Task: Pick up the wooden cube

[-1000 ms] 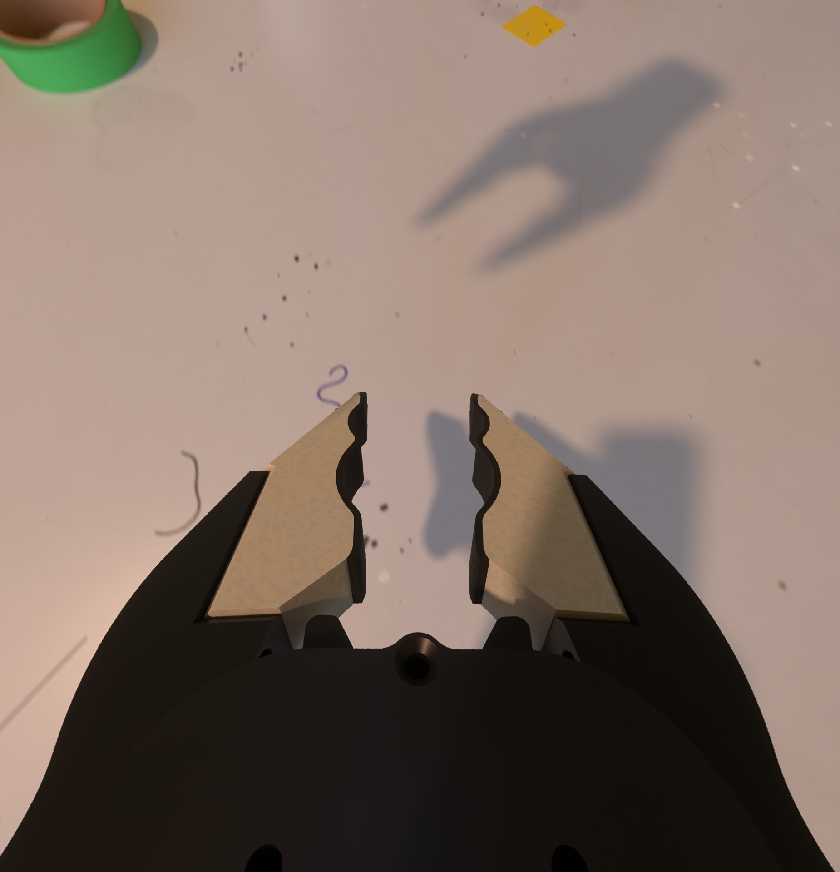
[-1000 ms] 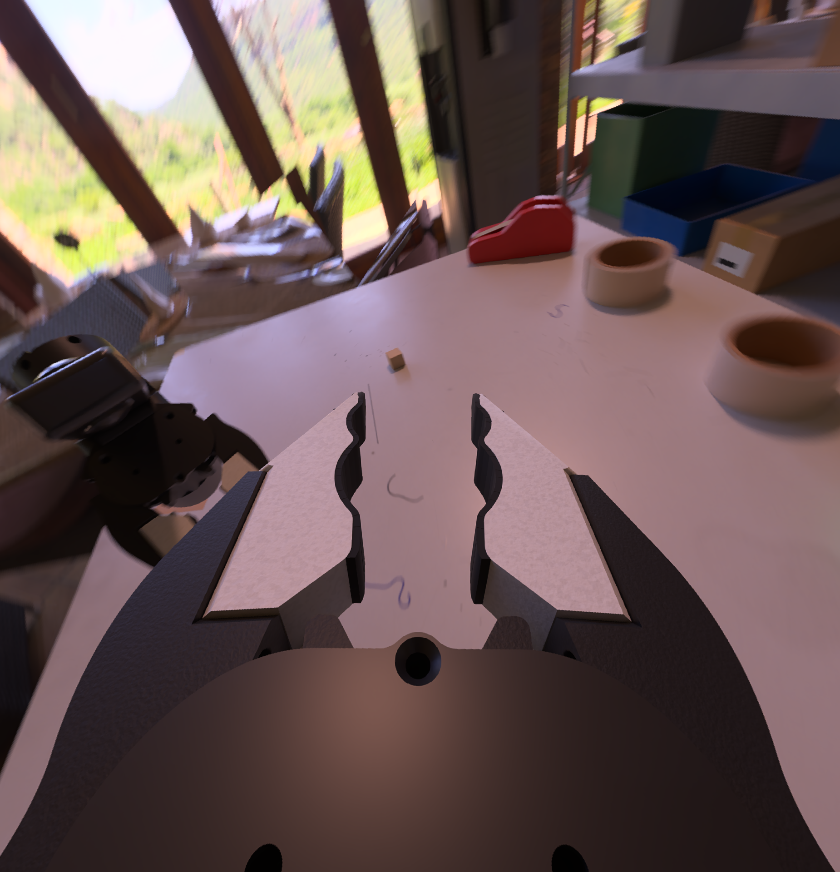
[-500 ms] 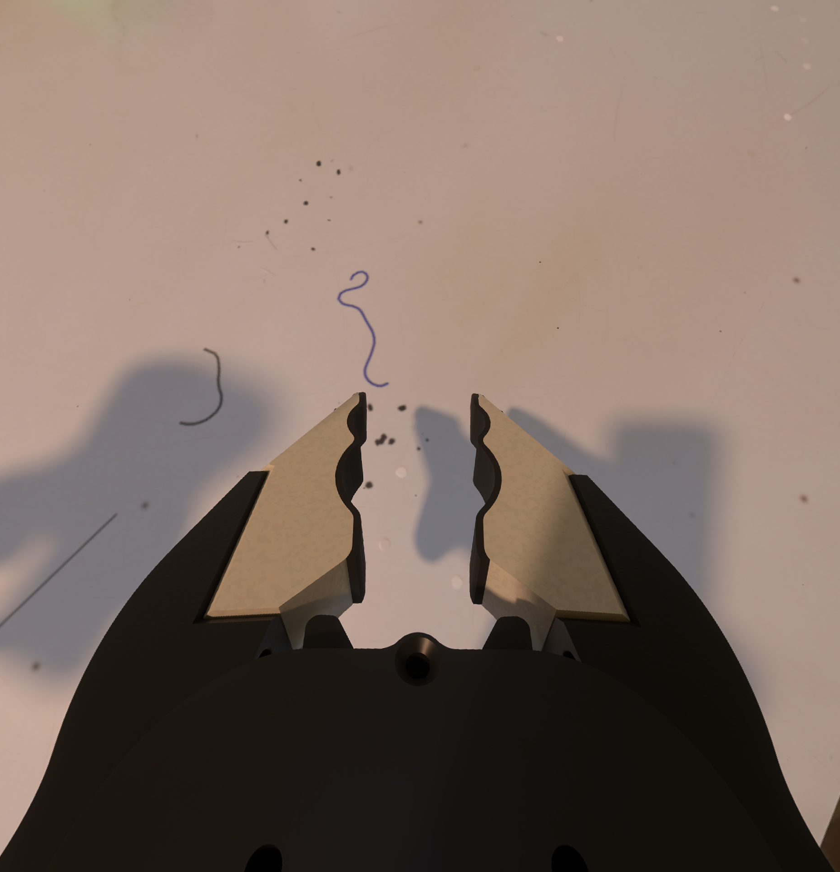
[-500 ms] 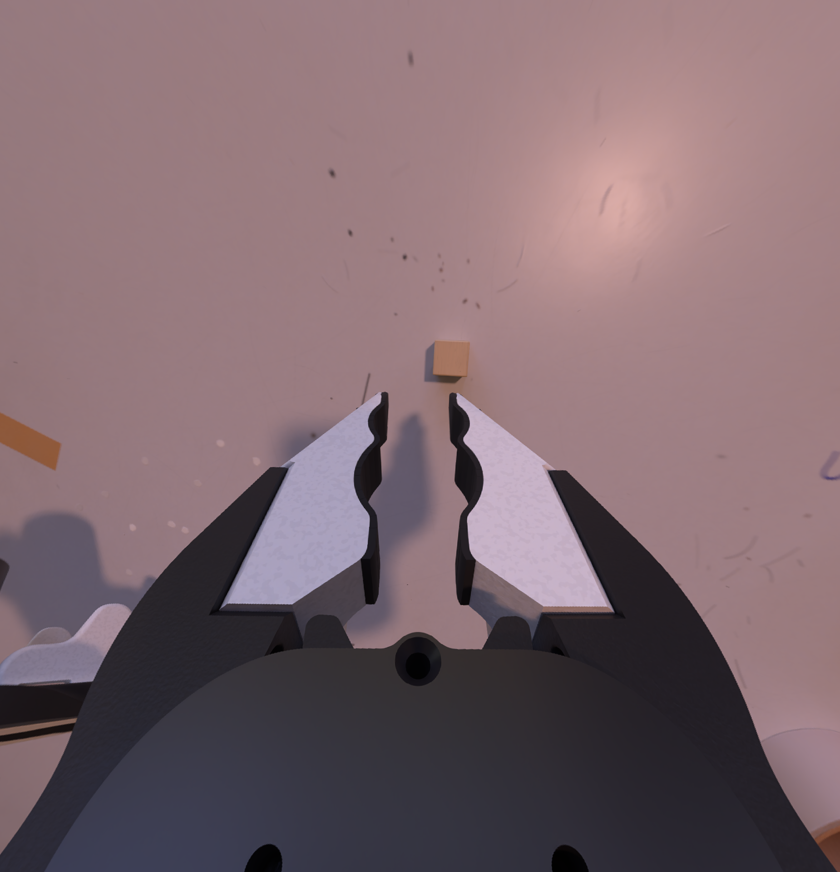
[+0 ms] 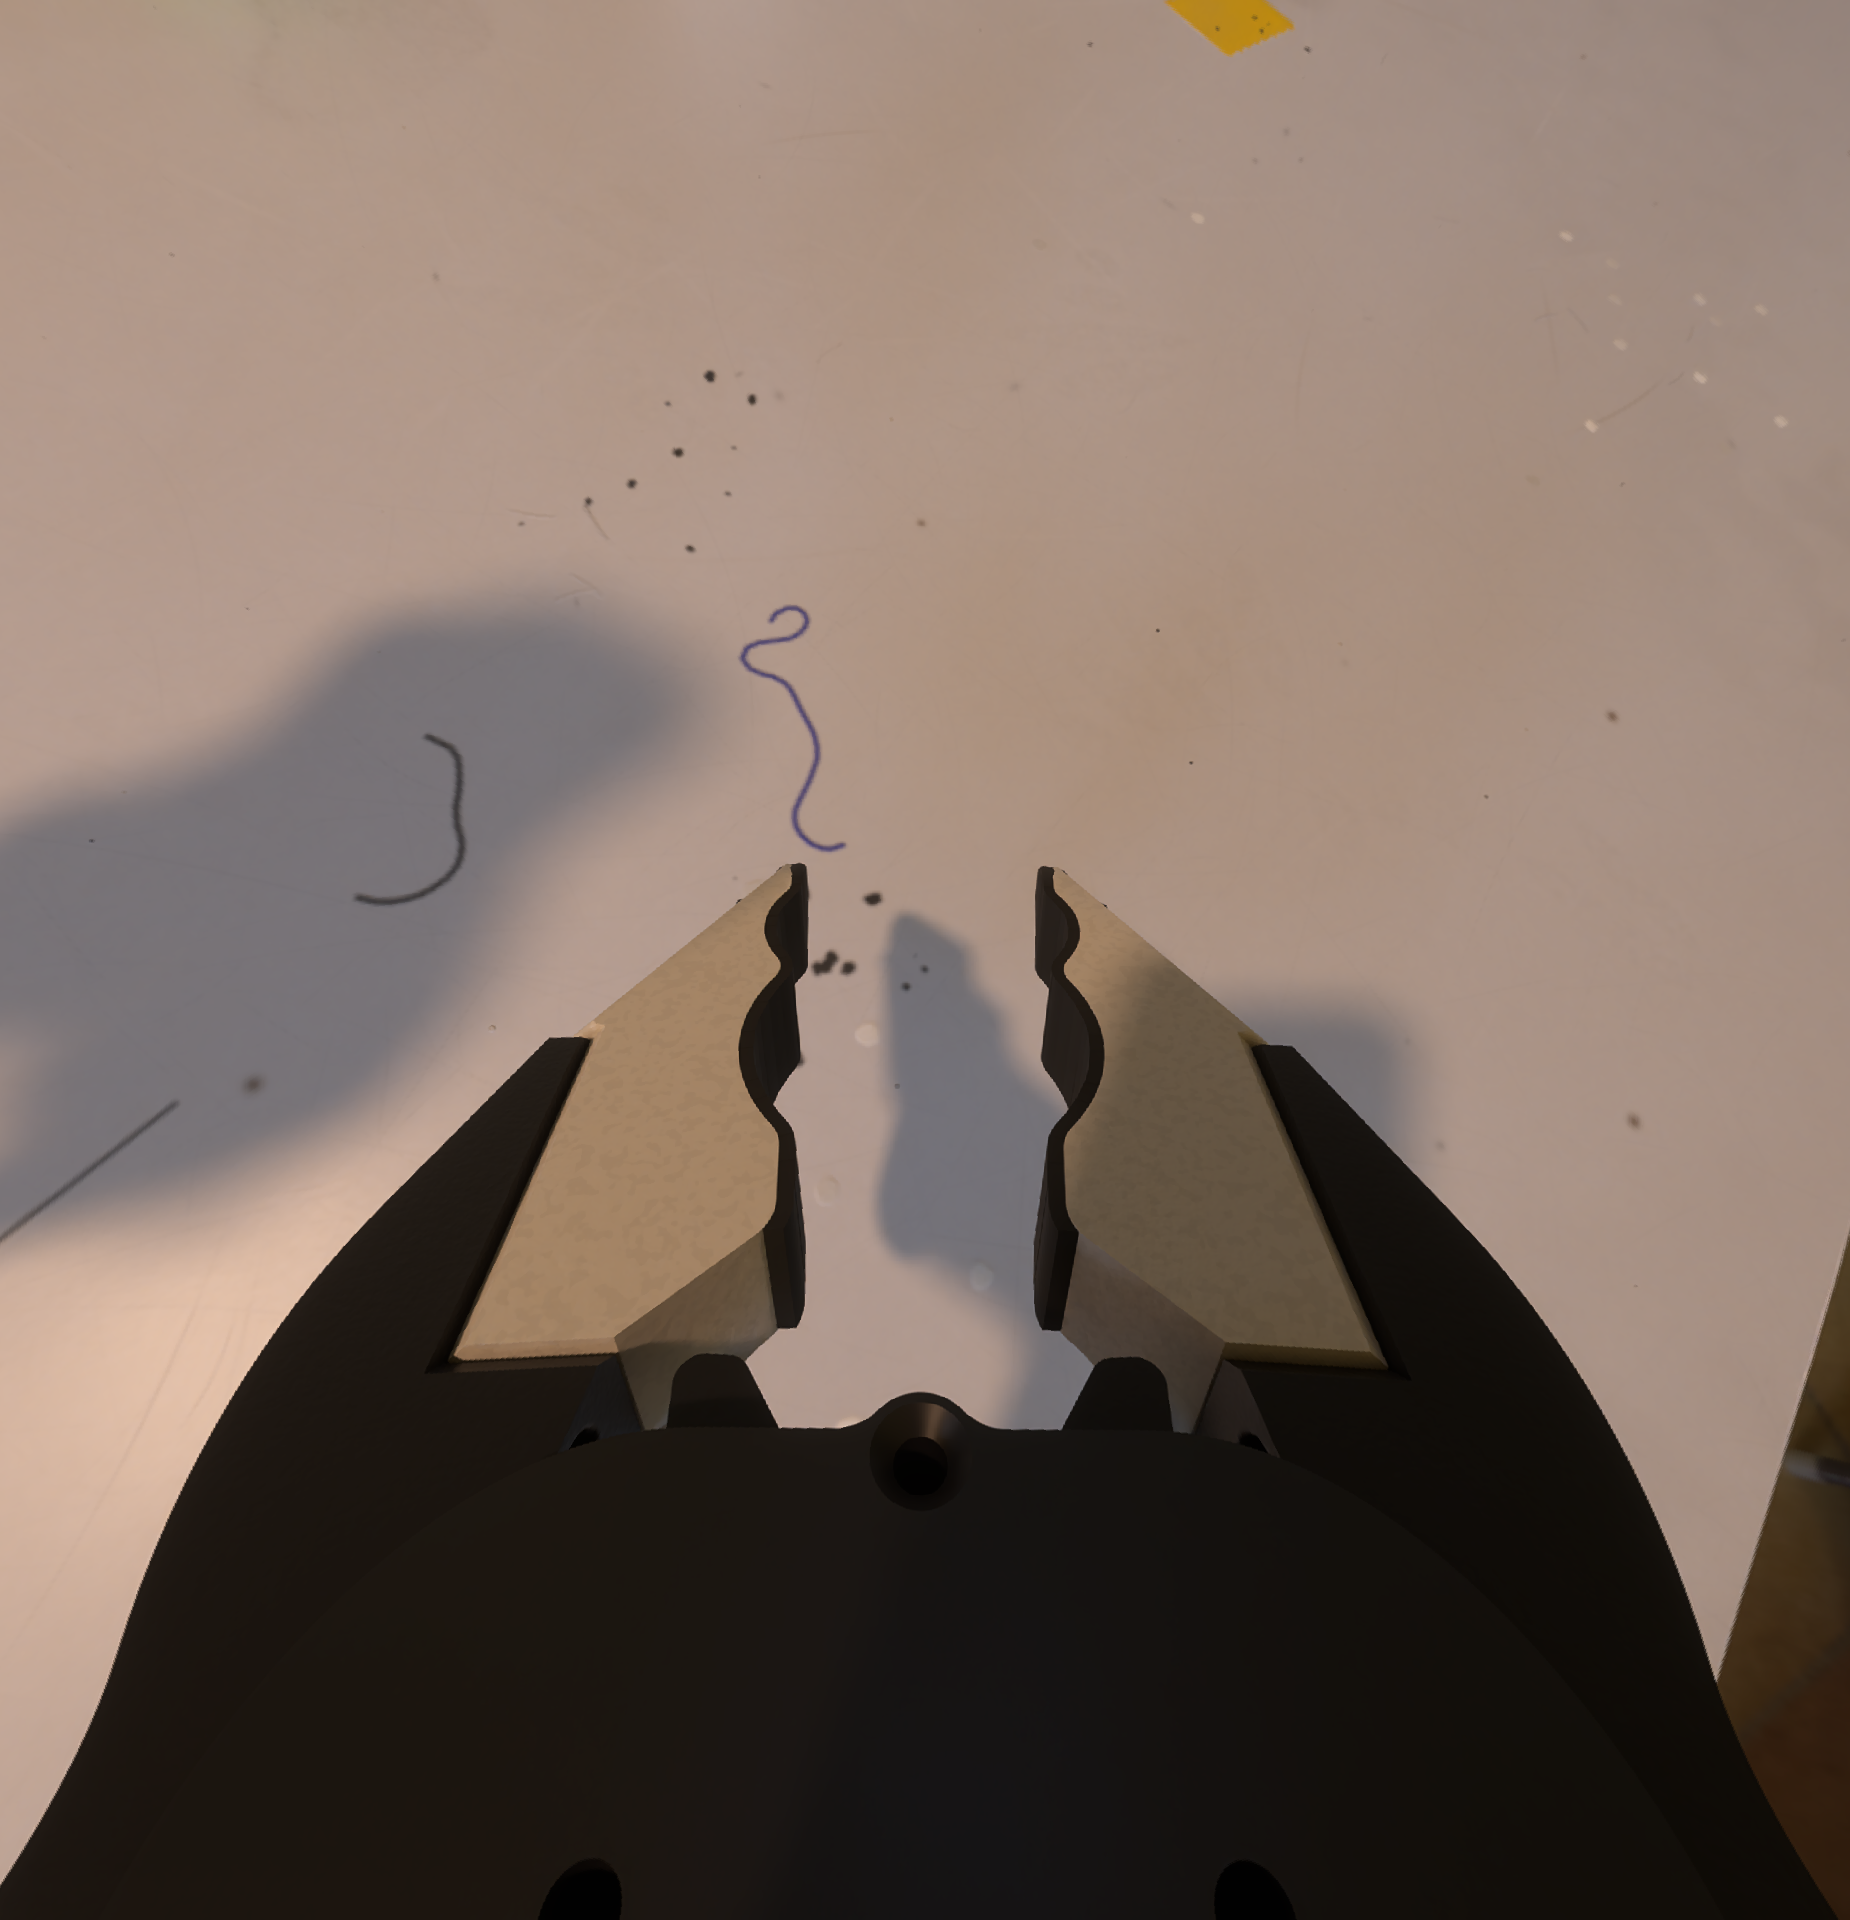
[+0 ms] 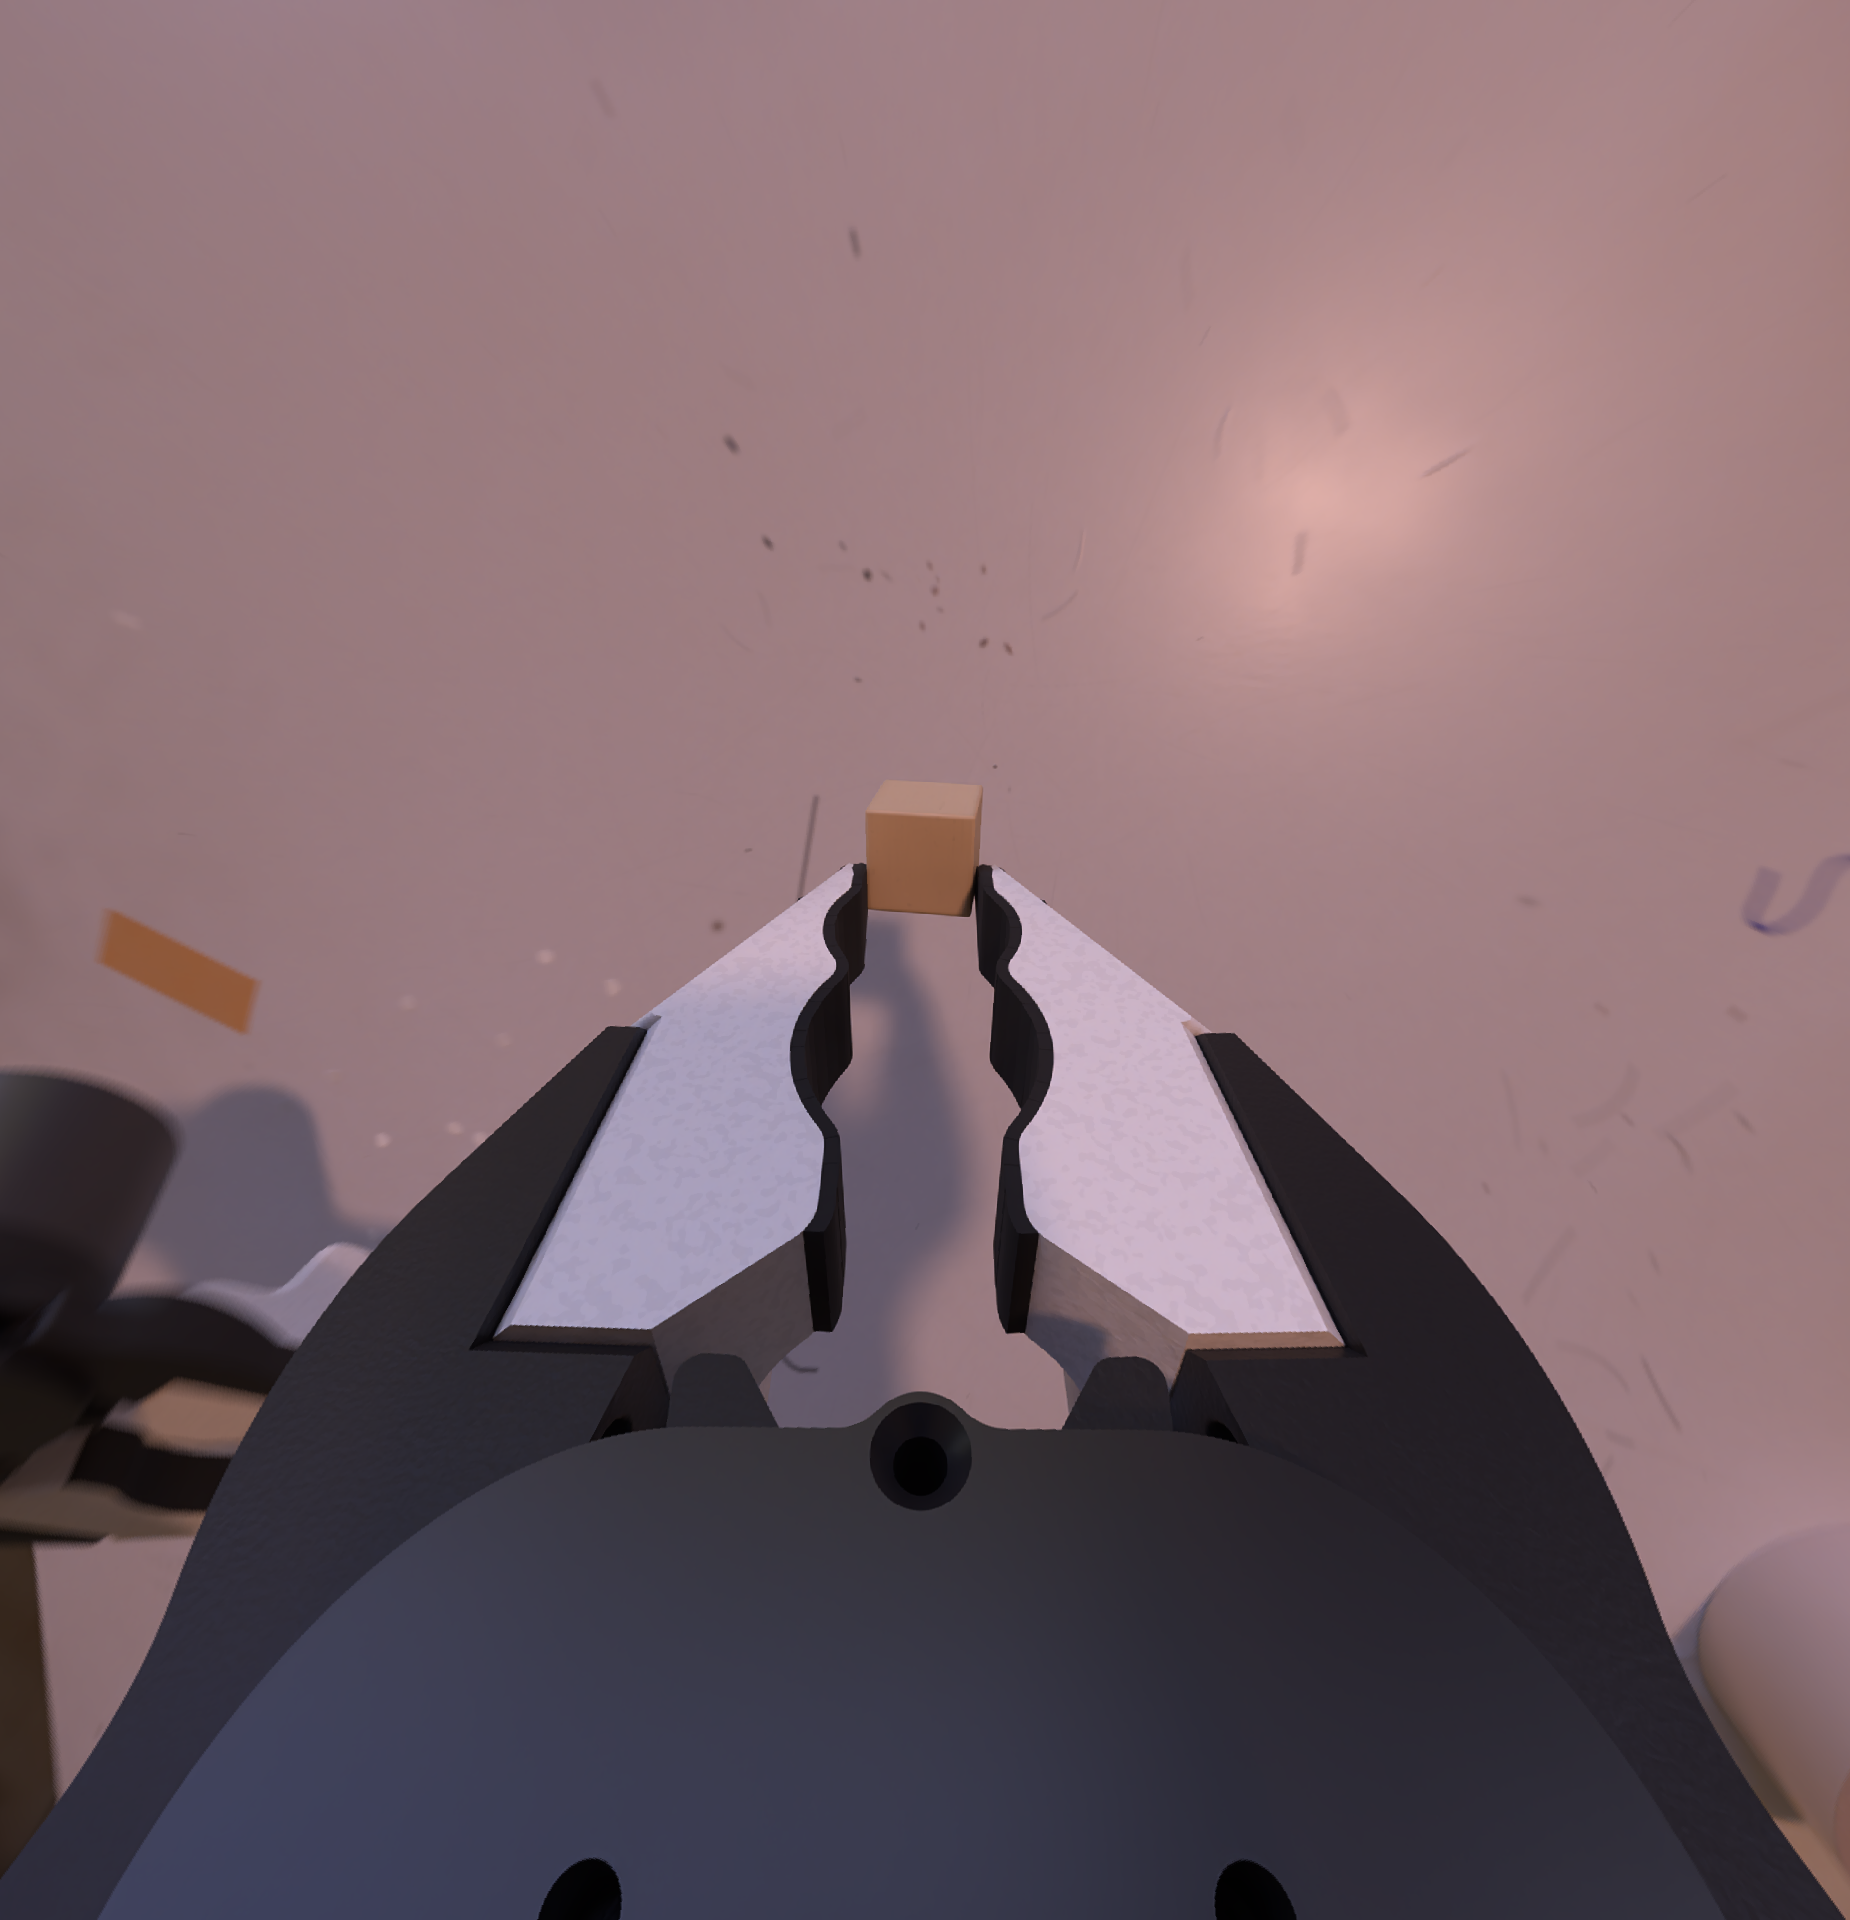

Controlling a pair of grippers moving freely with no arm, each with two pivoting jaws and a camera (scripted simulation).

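Note:
The wooden cube [image 6: 921, 862] is small and tan, and sits between the very tips of my right gripper [image 6: 921, 881]. Both fingertips touch its sides, so the gripper is shut on it. I cannot tell whether the cube rests on the pale table [image 6: 485, 416] or is just above it. My left gripper [image 5: 919, 883] is open and empty, pointing down at the table [image 5: 1316, 623] a short way above it. The cube does not show in the left wrist view. The left gripper also shows at the left edge of the right wrist view [image 6: 69, 1247].
A blue squiggle [image 5: 796, 727], a dark curved mark [image 5: 433, 831] and a yellow patch [image 5: 1227, 23] lie on the table. The table's edge [image 5: 1825, 1351] runs down the right. An orange strip [image 6: 178, 971] and a pale tape roll [image 6: 1783, 1662] lie near the right gripper.
My right gripper moved forward onto the cube and its jaws narrowed against it. My left gripper shifted slightly, and the yellow patch came back into view.

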